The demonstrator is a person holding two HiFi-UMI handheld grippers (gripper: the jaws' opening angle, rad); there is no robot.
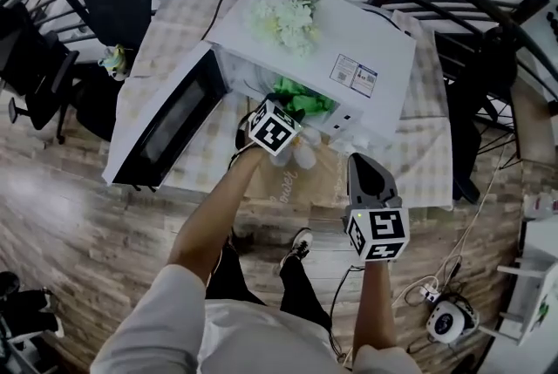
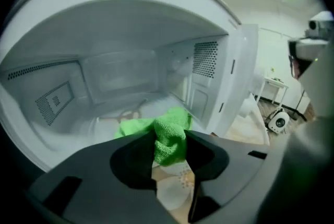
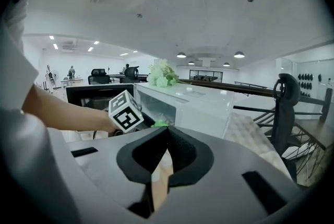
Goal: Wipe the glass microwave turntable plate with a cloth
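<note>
Head view: a white box-shaped microwave oven (image 1: 349, 50) stands on a table under a pale checked cloth (image 1: 436, 163), its dark-windowed door (image 1: 166, 124) swung fully open to the left. The left gripper (image 1: 290, 105) is at the mouth of the cavity with a bright green microfibre cloth (image 1: 307, 95). The right gripper (image 1: 364, 167) is held back over the table edge, well apart from the oven. Left gripper view: the jaws pinch a fold of the green cloth between their tips, and the rest of it trails forward onto the round clear glass turntable plate (image 2: 112, 118), which lies flat on the cavity floor on its roller ring. Only the near right part of the plate is under cloth; the left and rear show bare. Right gripper view: the jaws are pressed together with nothing between them, pointing towards the oven from outside. Assessment: wiping appears under way or about to start. For good work, press the trailing cloth flat rather than dragging a bunched fold, sweep in arcs out to the rim, and keep the jaw tips off the glass. The plate may turn or lift on its ring, so pressure should be light and even. The idle gripper could steady the near rim.
</note>
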